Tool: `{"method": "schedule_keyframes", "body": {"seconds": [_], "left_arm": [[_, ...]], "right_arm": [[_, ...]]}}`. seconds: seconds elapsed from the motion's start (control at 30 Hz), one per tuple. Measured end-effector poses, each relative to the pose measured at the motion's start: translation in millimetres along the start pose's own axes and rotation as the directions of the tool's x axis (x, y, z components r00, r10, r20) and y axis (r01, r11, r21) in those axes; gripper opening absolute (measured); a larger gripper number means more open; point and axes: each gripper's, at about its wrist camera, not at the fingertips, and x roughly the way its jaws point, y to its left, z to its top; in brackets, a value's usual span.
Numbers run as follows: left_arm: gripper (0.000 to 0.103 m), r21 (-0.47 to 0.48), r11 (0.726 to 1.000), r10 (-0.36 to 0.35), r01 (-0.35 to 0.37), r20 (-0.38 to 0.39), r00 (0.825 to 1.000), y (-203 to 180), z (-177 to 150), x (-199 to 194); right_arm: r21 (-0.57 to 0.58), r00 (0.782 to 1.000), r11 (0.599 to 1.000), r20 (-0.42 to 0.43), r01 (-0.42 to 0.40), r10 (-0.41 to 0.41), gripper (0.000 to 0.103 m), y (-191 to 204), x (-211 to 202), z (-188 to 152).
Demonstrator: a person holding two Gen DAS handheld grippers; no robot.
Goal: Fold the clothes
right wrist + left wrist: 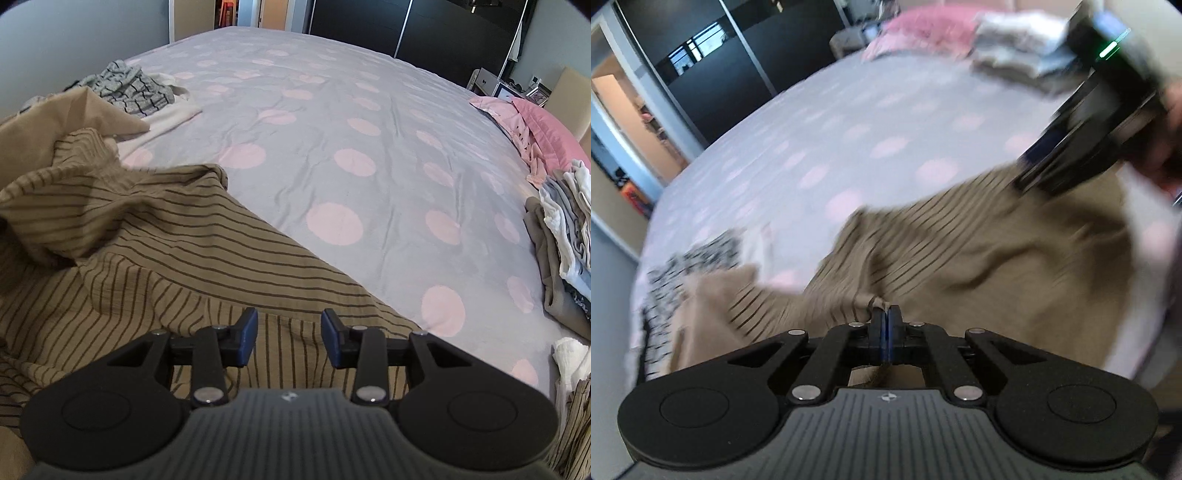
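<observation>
1. The left gripper (pixel 885 314) has its jaws pressed together on a bunched fold of the tan, dark-striped cotton garment (pixel 184 258).
2. The right gripper (pixel 289 338) has its jaws apart, hovering just above that garment's flat edge; nothing sits between them.
3. The garment spreads ahead and left of the right gripper on the grey, pink-dotted bedspread (pixel 369 110).
4. The right gripper looks nearer the free edge.
5. The left view is motion-blurred; the garment's outline is unclear.
</observation>
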Motion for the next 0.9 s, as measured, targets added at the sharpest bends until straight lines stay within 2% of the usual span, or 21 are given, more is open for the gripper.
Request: {"method": "schedule_keyframes", "body": {"seconds": [0.1, 0.2, 0.37, 0.47, 0.5, 0.53, 0.6, 0.7, 0.8, 0.87, 0.9], "left_arm": [[0.000, -0.019, 0.997, -0.072, 0.073, 0.069, 0.995, -27, 15, -15], [0.000, -0.011, 0.995, -0.097, 0.099, 0.095, 0.991, -60, 26, -18], [0.000, -0.031, 0.988, -0.147, 0.149, 0.060, 0.987, -111, 17, 2], [0.001, -0.043, 0.989, -0.141, 0.142, 0.031, 0.990, -129, 2, 15], [0.006, -0.048, 0.988, -0.144, 0.145, 0.021, 0.989, -132, -2, 17], [0.013, -0.053, 0.987, -0.150, 0.150, 0.010, 0.989, -132, -6, 17], [0.020, -0.058, 0.989, -0.139, 0.139, -0.001, 0.990, -126, -13, 13], [0.021, -0.067, 0.993, -0.096, 0.094, -0.024, 0.995, -106, -23, 2], [0.023, -0.097, 0.995, 0.000, -0.004, -0.040, 0.999, -69, -31, -1], [0.031, -0.117, 0.991, 0.064, -0.070, -0.053, 0.997, -44, -36, -4], [0.040, -0.126, 0.987, 0.096, -0.103, -0.060, 0.994, -32, -39, -5]], "right_arm": [[0.027, 0.999, 0.999, 0.014, -0.035, 0.035, 0.041, -5, -10, 0], [0.054, 0.996, 0.995, 0.035, -0.080, 0.079, 0.041, -9, -25, -1], [0.090, 0.987, 0.983, 0.028, -0.161, 0.159, 0.041, -14, -38, -8], [0.116, 0.974, 0.968, -0.006, -0.222, 0.224, 0.041, -13, -34, -17], [0.118, 0.970, 0.964, -0.022, -0.239, 0.243, 0.041, -10, -31, -21], [0.114, 0.965, 0.960, -0.040, -0.254, 0.260, 0.041, -6, -27, -26], [0.102, 0.955, 0.955, -0.073, -0.280, 0.287, 0.041, 2, -20, -34], [0.068, 0.946, 0.952, -0.109, -0.298, 0.304, 0.042, 15, -13, -43], [0.042, 0.945, 0.954, -0.126, -0.298, 0.301, 0.044, 23, -8, -46], [0.025, 0.949, 0.957, -0.129, -0.289, 0.289, 0.045, 26, -7, -46], [0.022, 0.949, 0.957, -0.128, -0.288, 0.288, 0.045, 27, -7, -46]]}}
